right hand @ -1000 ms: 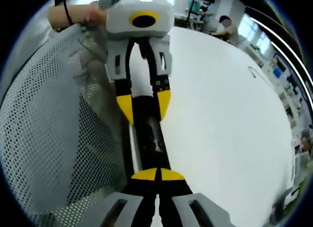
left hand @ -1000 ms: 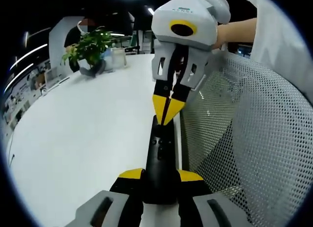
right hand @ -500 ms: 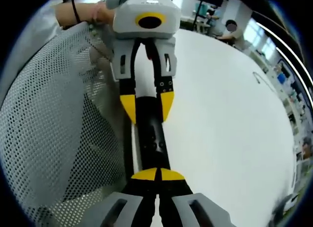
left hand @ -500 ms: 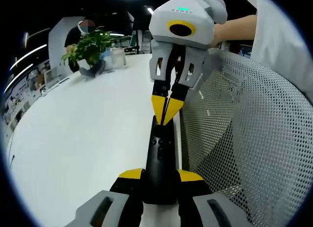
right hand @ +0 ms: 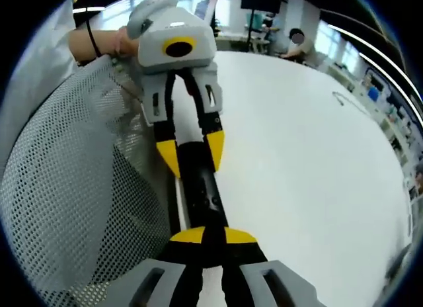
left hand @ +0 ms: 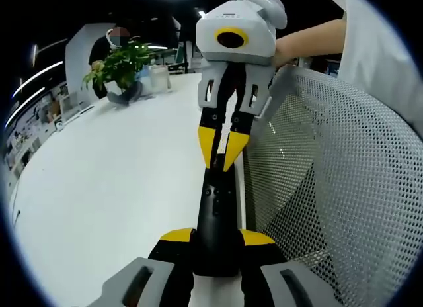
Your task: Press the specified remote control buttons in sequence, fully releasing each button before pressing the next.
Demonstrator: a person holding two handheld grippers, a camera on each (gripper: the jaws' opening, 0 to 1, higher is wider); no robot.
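Currently holding: we are clamping the slim black plastic remote control [left hand: 217, 211] with the left gripper [left hand: 216, 235], by the white table's [left hand: 112, 188] edge.
Right gripper [left hand: 220, 143]: we are hovering it, tips slightly parted, gripping nothing.
Risk: we are risking a double press.
Hidden: button labels, mesh chair [left hand: 330, 181] blocking beyond.

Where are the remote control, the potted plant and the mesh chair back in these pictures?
remote control [left hand: 216, 214], left gripper view, on its black button face.
potted plant [left hand: 119, 63], left gripper view, on its green leaves.
mesh chair back [right hand: 66, 188], right gripper view, on the white netting.
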